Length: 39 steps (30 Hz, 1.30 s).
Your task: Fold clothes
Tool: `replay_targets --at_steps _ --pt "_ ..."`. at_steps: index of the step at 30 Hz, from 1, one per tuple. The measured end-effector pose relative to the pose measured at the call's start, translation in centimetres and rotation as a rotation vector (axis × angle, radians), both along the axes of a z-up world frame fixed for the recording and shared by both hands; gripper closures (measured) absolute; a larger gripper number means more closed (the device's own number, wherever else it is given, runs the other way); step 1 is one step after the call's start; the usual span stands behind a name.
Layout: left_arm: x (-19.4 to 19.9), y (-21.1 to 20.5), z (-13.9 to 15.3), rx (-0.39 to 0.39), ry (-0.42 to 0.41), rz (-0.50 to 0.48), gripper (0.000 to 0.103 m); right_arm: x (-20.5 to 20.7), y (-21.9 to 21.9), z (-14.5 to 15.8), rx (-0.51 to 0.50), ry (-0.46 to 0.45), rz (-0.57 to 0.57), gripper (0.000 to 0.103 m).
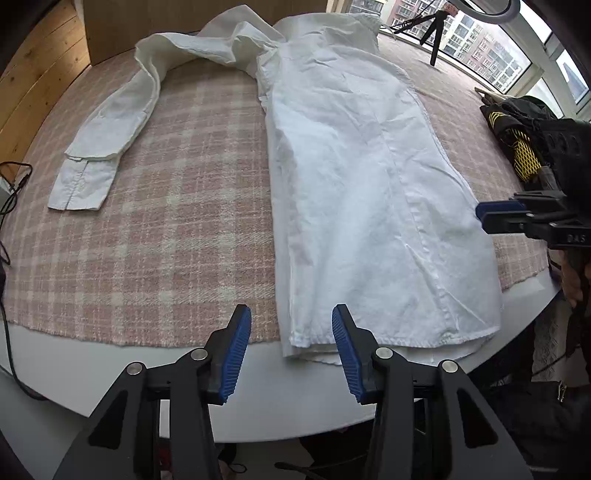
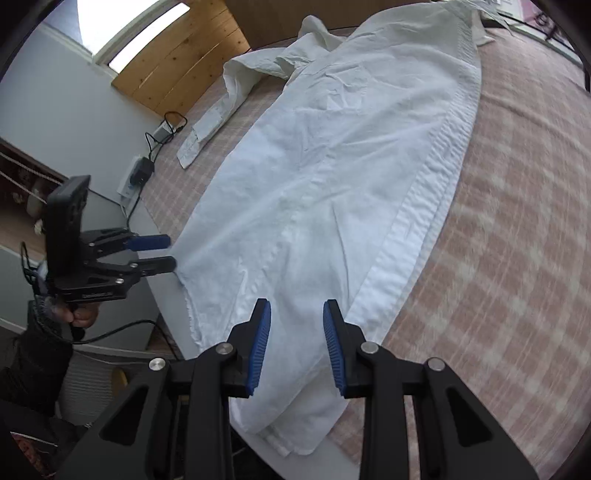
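Note:
A white shirt [image 1: 369,184] lies flat on a pink plaid cloth [image 1: 166,221], its body folded into a long strip. One sleeve [image 1: 107,136] stretches out to the left, cuff nearest. My left gripper [image 1: 291,317] hovers open over the shirt's near hem, with nothing between its blue pads. My right gripper [image 2: 297,308] stands open above the hem's other corner [image 2: 295,424], also holding nothing. In the right wrist view the left gripper [image 2: 168,252] hangs just off the shirt's left edge. In the left wrist view the right gripper [image 1: 495,218] sits at the shirt's right edge.
The cloth covers a white table [image 1: 258,391] whose rim runs along the front. A black and yellow bundle [image 1: 517,147] lies at the far right. A tripod [image 1: 436,33] stands by the window. Cables and a power strip [image 2: 136,177] lie by the table's left side.

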<state>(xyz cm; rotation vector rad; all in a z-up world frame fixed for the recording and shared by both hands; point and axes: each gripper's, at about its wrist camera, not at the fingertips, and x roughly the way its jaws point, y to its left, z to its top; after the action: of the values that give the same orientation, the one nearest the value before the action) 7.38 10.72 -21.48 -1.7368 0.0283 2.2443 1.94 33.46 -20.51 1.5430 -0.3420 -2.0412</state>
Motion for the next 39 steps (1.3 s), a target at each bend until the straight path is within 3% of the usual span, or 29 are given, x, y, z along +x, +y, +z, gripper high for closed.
replay_targets --at_steps 1,2,6,12,16,18,19,20,23,25,26,27,28,29,34,36,39 --pt "-0.1 0.3 -0.5 0.014 -0.006 -0.02 0.076 0.8 0.8 0.1 -0.014 -0.011 -0.025 0.074" --pt "-0.1 0.5 -1.0 0.016 -0.015 -0.038 0.097 1.7 1.6 0.2 -0.028 -0.022 -0.05 0.074" --pt "-0.2 -0.3 -1.8 0.0 -0.026 -0.02 0.098 5.1 4.6 0.4 -0.083 -0.065 -0.144 0.074" --pt "-0.1 0.1 -1.9 -0.051 -0.002 -0.076 0.098 7.3 0.4 -1.8 -0.077 -0.102 -0.073 0.074" --pt "0.0 0.2 -2.1 -0.064 0.004 -0.105 0.098 7.5 -1.9 -3.0 0.031 -0.071 -0.053 0.076" --pt "-0.1 0.1 -2.1 -0.058 0.004 -0.112 0.098 7.4 -2.5 -2.8 0.033 -0.058 -0.046 0.076" --pt "-0.1 0.0 -2.1 -0.055 0.005 -0.116 0.098 7.3 -2.7 -2.8 0.028 -0.06 -0.042 0.079" --pt "0.0 -0.1 -2.1 -0.052 0.007 -0.12 0.098 7.4 -2.9 -2.6 0.027 -0.059 -0.037 0.101" --pt "0.1 -0.2 -2.0 -0.045 0.012 -0.136 0.098 8.5 -2.7 0.2 0.122 0.003 -0.032 0.101" --pt "0.2 -0.1 -2.2 -0.061 0.016 -0.152 0.098 9.1 -2.5 1.5 0.171 0.018 -0.025 0.096" --pt "0.2 -0.1 -2.4 -0.068 0.015 -0.157 0.098 9.4 -2.4 2.2 0.196 0.026 -0.021 0.081" --pt "0.2 -0.2 -2.5 -0.068 0.013 -0.158 0.098 9.7 -2.3 2.8 0.22 0.034 -0.018 0.055" --pt "0.2 -0.4 -2.5 -0.062 0.014 -0.158 0.098 10.0 -2.1 3.4 0.238 0.041 -0.018 0.044" --pt "0.2 -0.5 -2.6 -0.057 0.013 -0.157 0.098 9.9 -1.4 3.4 0.211 0.047 -0.045 0.04" --pt "0.2 -0.6 -2.8 -0.064 0.011 -0.178 0.098 8.1 1.2 2.2 0.131 0.043 -0.201 0.042" --pt "0.2 -0.5 -2.9 -0.069 0.011 -0.188 0.098 6.9 0.9 1.9 0.103 0.067 -0.211 0.062" --pt "0.2 -0.6 -3.1 -0.07 0.008 -0.194 0.098 4.9 -1.4 1.0 0.152 0.114 -0.18 0.062"
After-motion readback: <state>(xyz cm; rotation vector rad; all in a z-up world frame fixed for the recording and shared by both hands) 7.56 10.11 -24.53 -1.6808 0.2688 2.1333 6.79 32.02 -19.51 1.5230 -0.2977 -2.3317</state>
